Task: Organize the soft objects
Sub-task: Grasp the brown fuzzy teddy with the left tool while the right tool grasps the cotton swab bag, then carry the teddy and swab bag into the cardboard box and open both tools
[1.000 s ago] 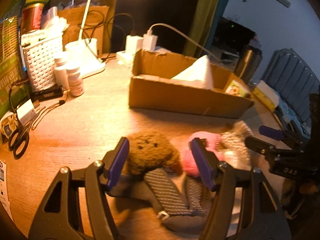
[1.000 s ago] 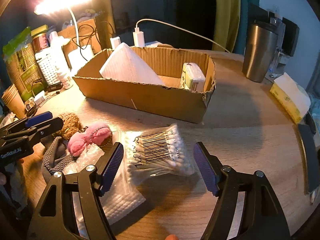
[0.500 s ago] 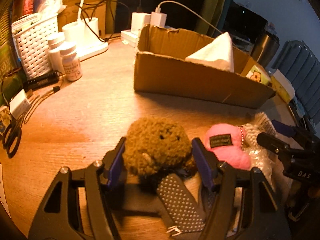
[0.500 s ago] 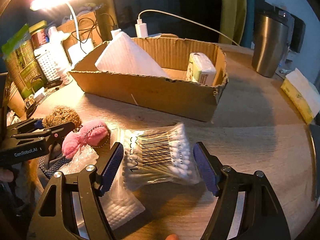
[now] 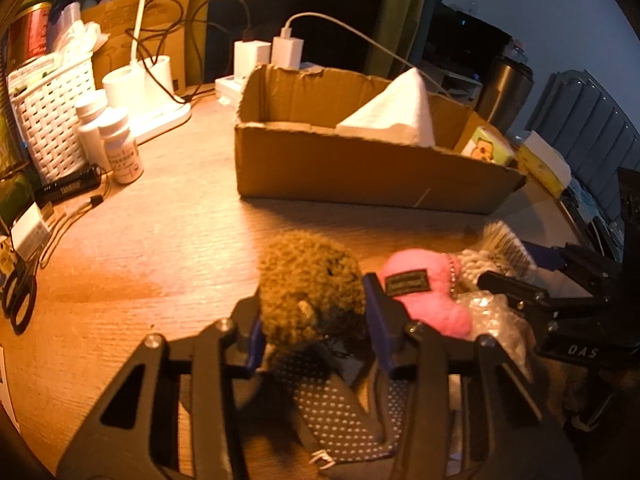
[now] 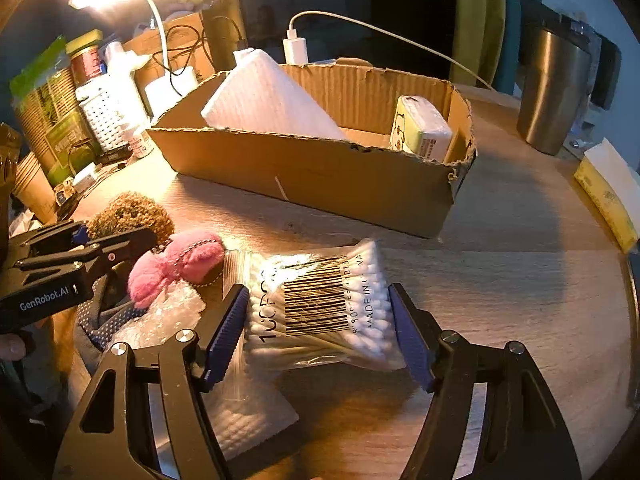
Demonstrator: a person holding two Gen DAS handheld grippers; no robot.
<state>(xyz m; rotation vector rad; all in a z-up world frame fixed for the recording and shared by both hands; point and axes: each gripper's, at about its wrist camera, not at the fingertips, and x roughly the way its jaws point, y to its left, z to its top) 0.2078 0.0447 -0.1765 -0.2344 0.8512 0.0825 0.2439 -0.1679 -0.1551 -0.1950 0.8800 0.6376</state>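
We close the left gripper (image 5: 316, 328) on the brown plush (image 5: 310, 284), which lies on the table (image 5: 160, 248) before the cardboard box (image 5: 360, 168). It is light and compressible; grip mid-body. The right gripper (image 6: 320, 332) stands apart around the cotton swab bag (image 6: 320, 300).

Brown plush toy (image 5: 310, 280), pink plush toy (image 5: 420, 292)

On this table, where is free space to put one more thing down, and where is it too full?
Bare wood lies between the white bottles and the cardboard box, down to the brown plush. More lies right of the cotton swab bag, up to the steel tumbler. Crowded: around the pink plush and the white basket.
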